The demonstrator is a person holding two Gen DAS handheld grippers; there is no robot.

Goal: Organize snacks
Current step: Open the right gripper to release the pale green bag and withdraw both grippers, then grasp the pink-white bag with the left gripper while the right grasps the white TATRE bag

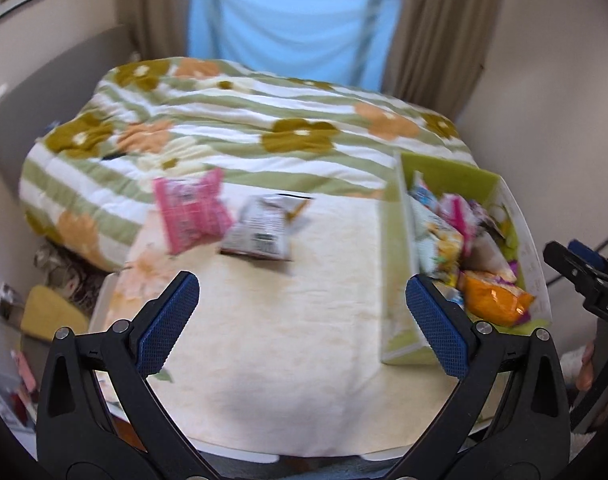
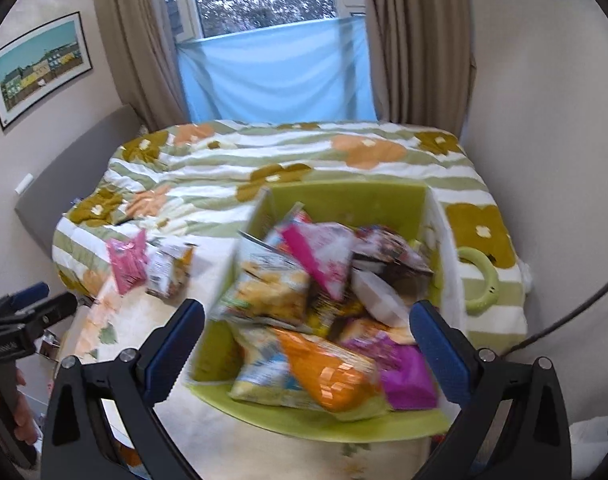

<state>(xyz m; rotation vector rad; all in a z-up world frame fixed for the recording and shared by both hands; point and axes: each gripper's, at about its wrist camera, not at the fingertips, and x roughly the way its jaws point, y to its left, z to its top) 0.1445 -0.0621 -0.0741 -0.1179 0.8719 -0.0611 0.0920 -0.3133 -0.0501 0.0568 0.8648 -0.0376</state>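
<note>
left gripper (image 1: 302, 320) wide open over the cream cloth (image 1: 296, 340), pink packet (image 1: 192, 212) and grey packet (image 1: 264, 228) lying just ahead of it, right gripper (image 2: 307, 344) wide open too, hovering at the green box (image 2: 344, 204), box stuffed with snack bags incl. an orange bag (image 2: 328, 376)

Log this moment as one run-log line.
left gripper: open, empty | right gripper: open, empty, over green box | box: full of snacks | loose: pink pack, grey pack
</note>
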